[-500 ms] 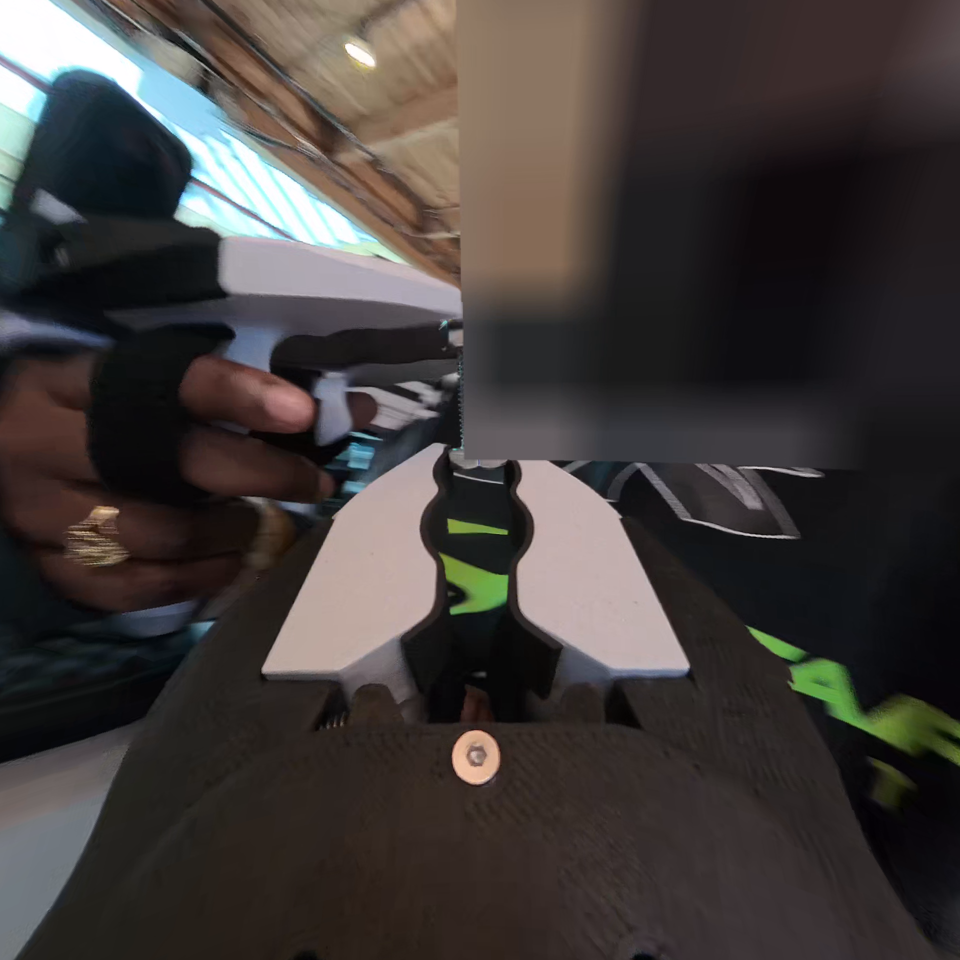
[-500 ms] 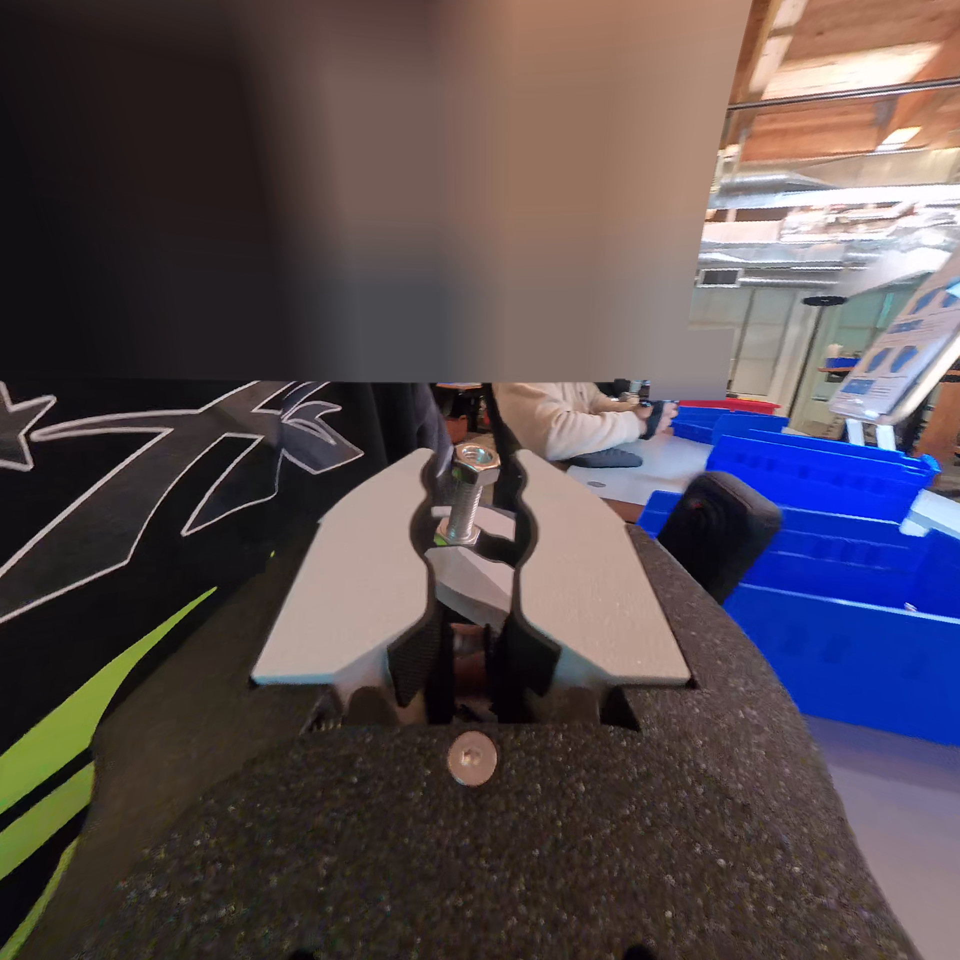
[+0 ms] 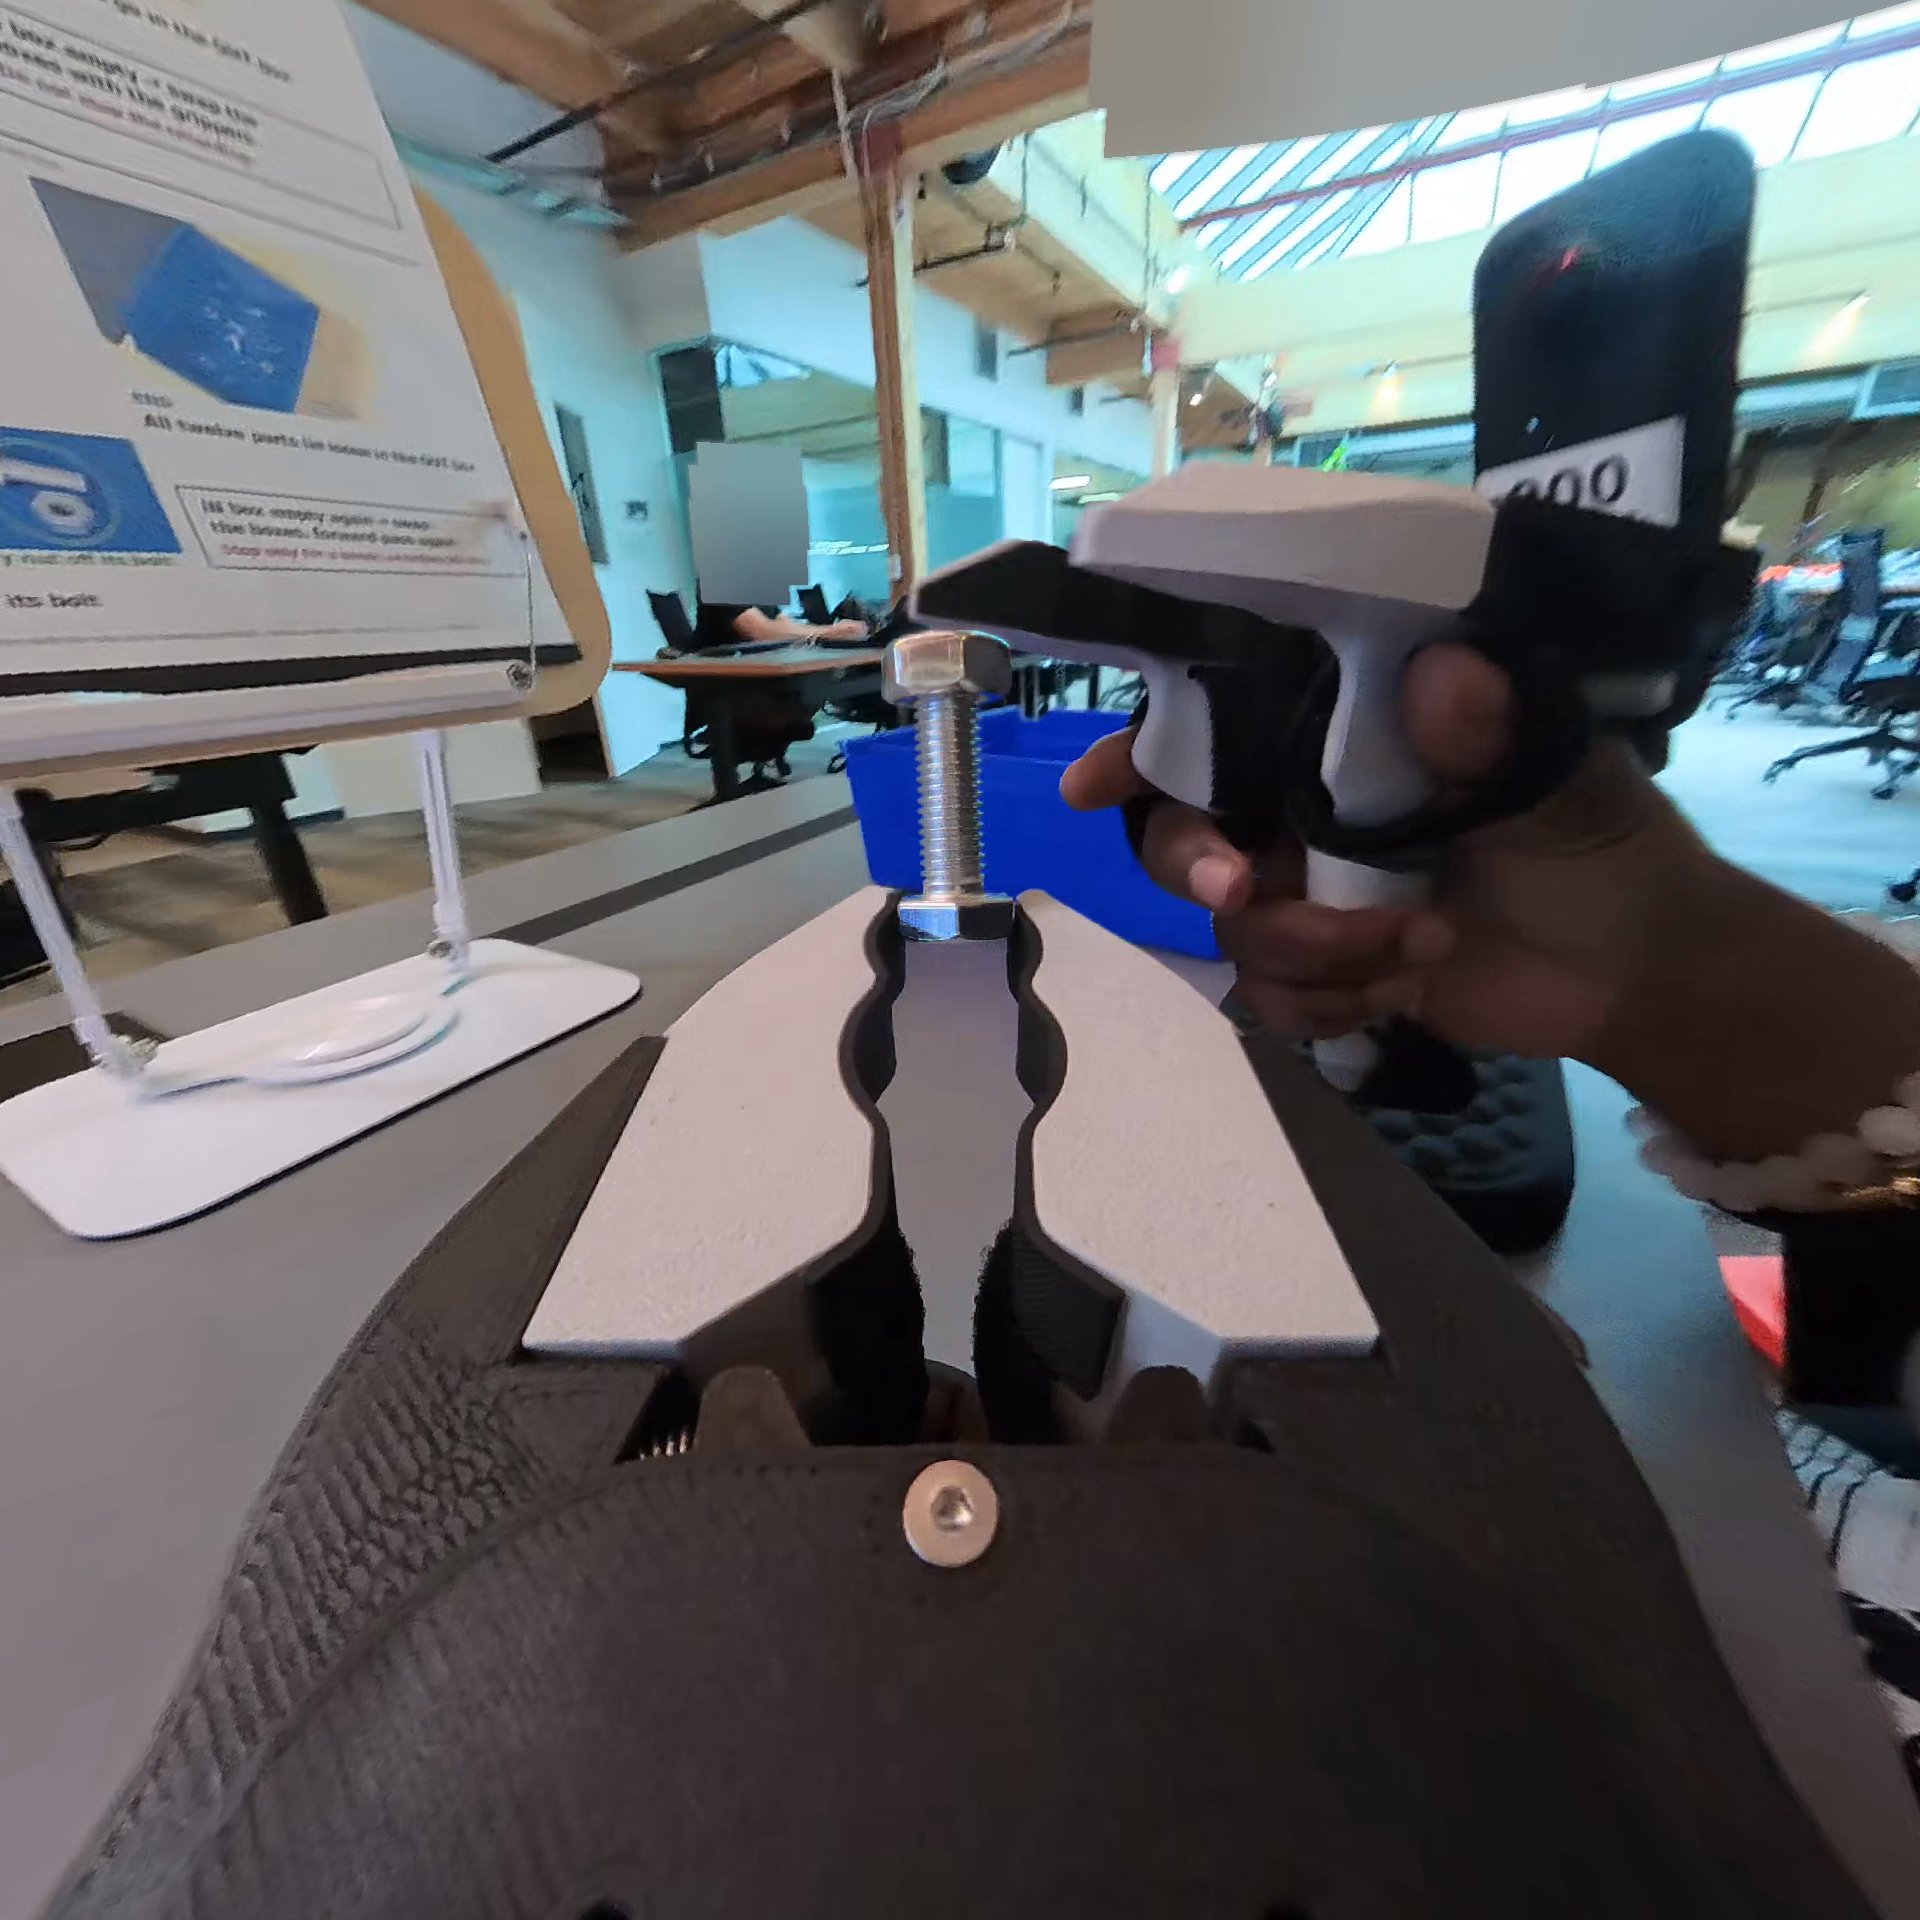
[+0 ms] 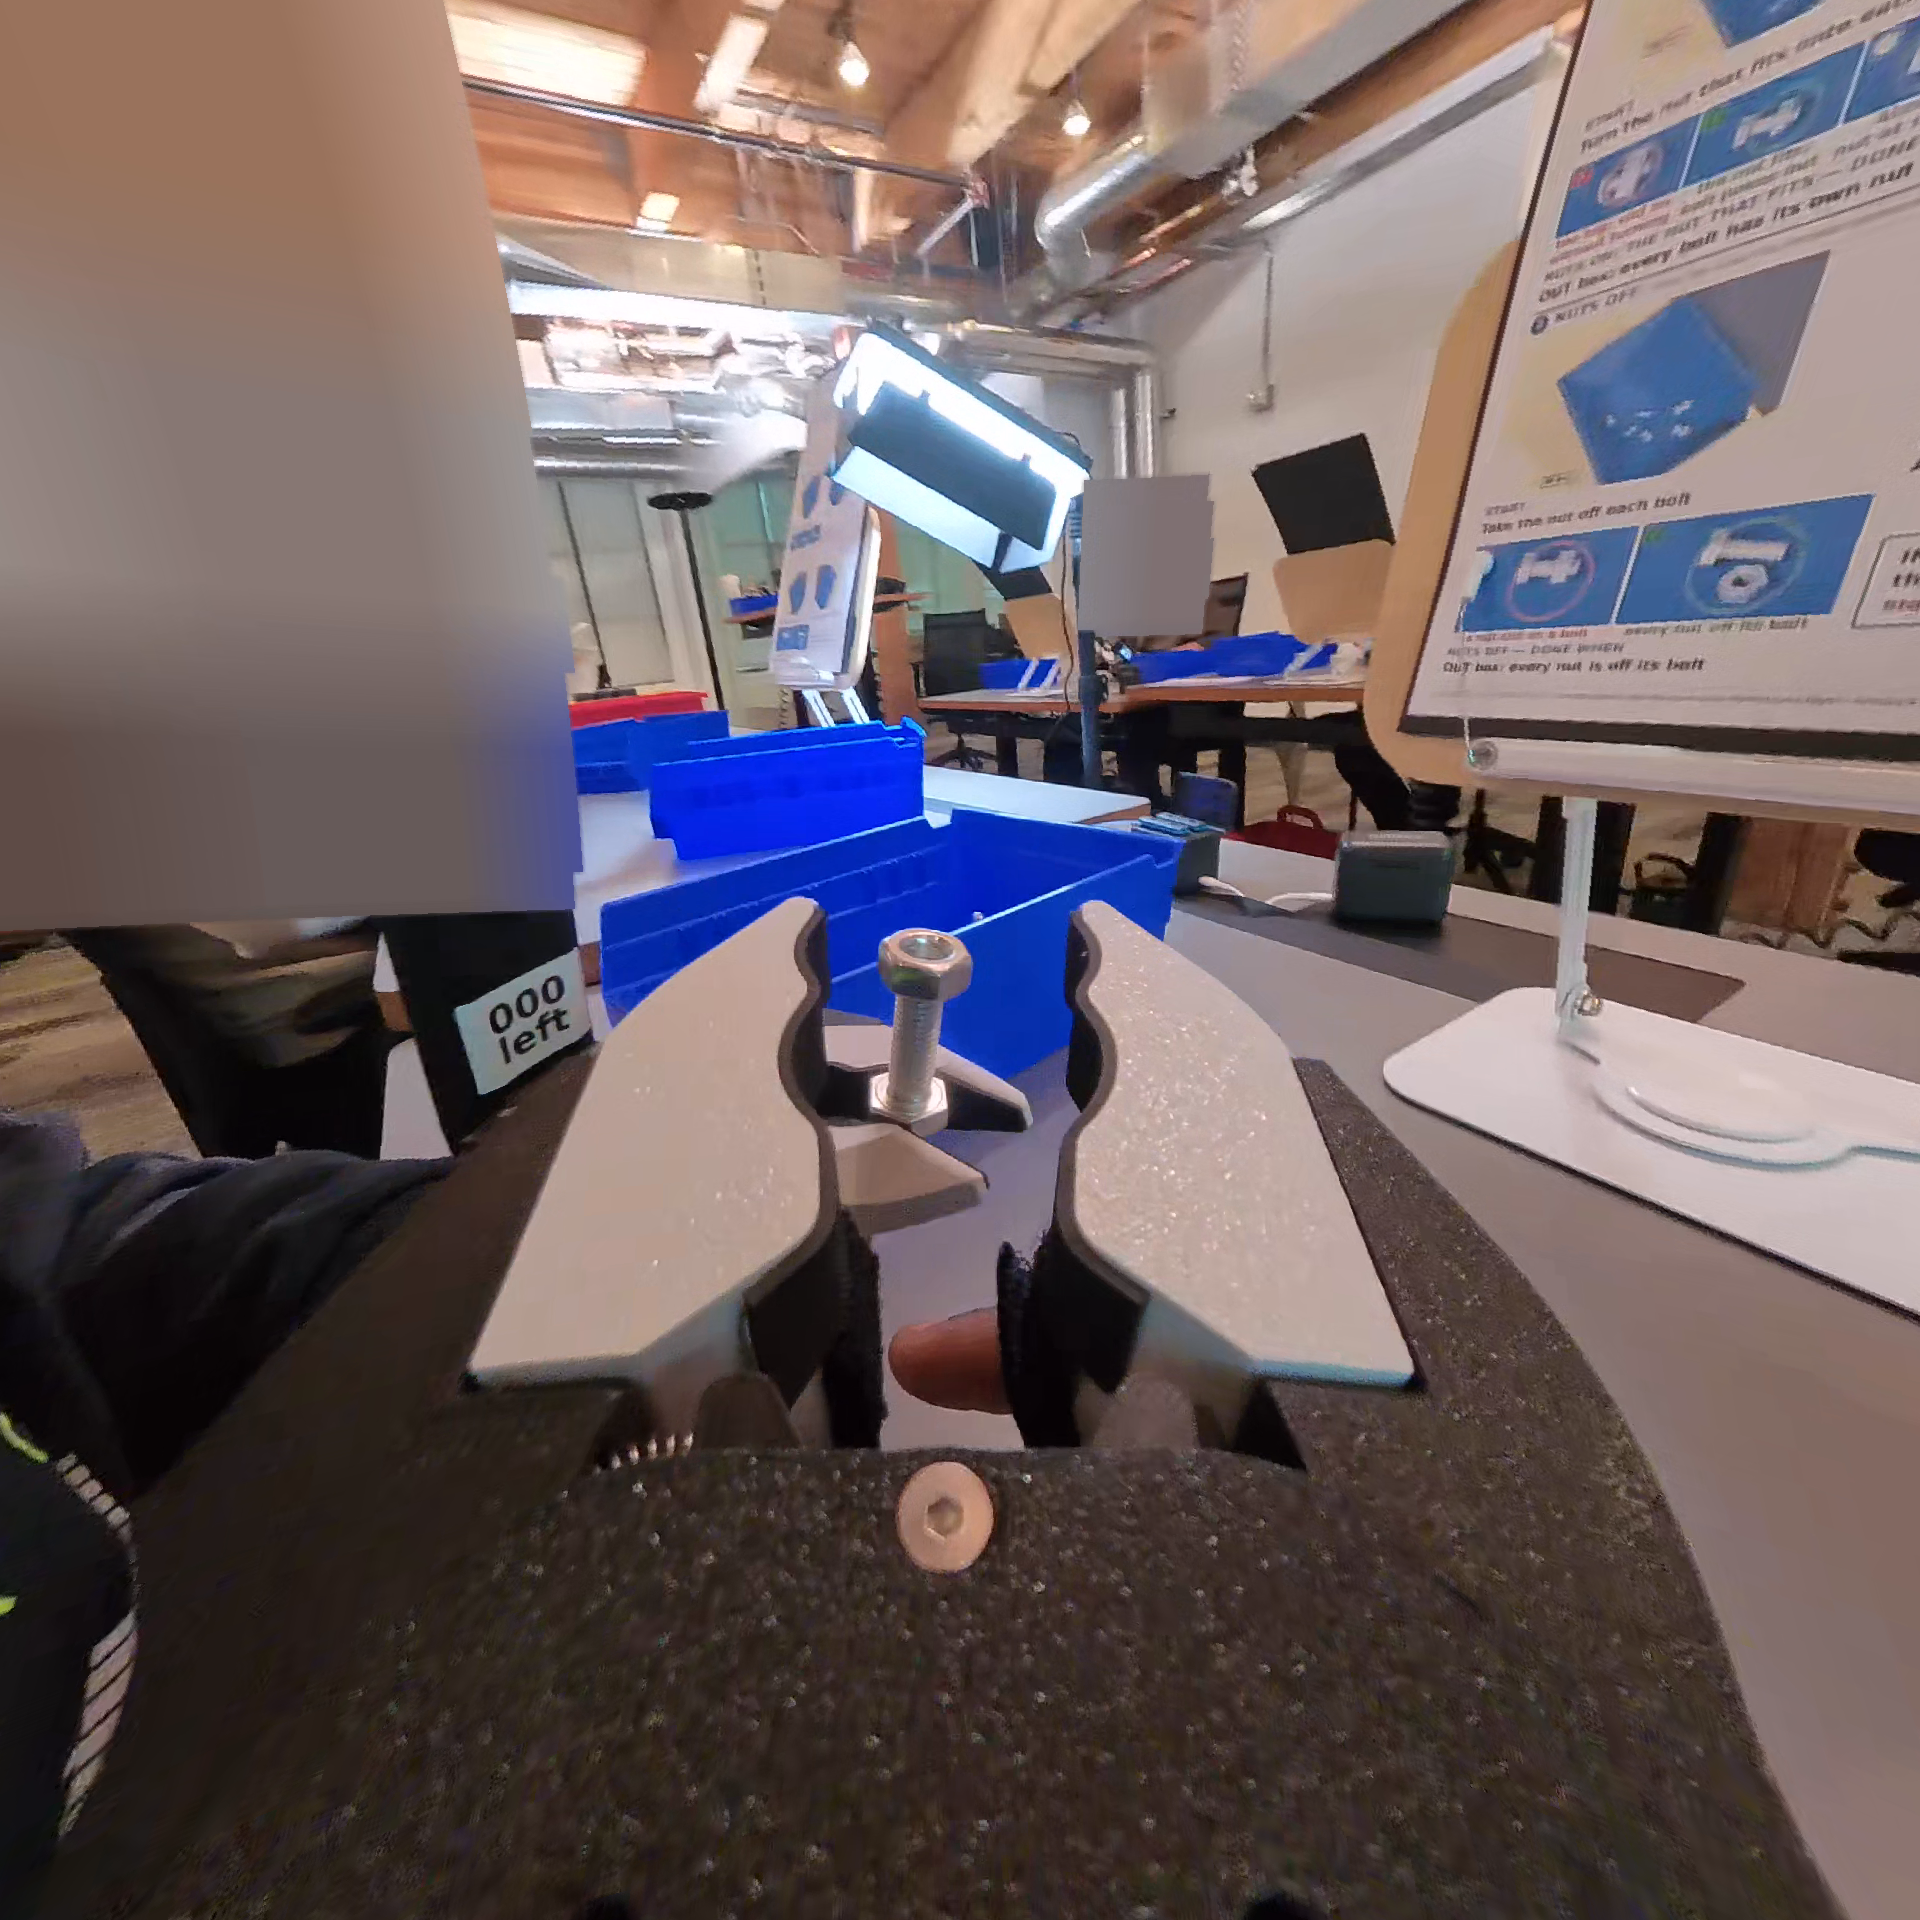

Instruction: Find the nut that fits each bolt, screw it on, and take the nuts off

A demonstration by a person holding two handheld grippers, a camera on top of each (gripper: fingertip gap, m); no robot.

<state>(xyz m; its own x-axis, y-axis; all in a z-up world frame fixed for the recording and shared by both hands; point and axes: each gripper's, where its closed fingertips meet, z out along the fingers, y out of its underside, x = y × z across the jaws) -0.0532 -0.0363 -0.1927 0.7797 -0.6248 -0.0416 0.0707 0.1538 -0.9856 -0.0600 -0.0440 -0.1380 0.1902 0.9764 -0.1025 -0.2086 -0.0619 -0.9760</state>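
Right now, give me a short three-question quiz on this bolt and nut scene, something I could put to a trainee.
1. True or false: the right gripper is shut on the nut.
2. Which part of the bolt does the left gripper clamp? A: the hex head. B: the middle of the thread. C: the end that carries the nut.
3. Fill in: the open bin on the table behind the bolt is ____ in colour.

Key: 1 false, its jaws stand open on either side of the nut, not touching it. 2 A. 3 blue.
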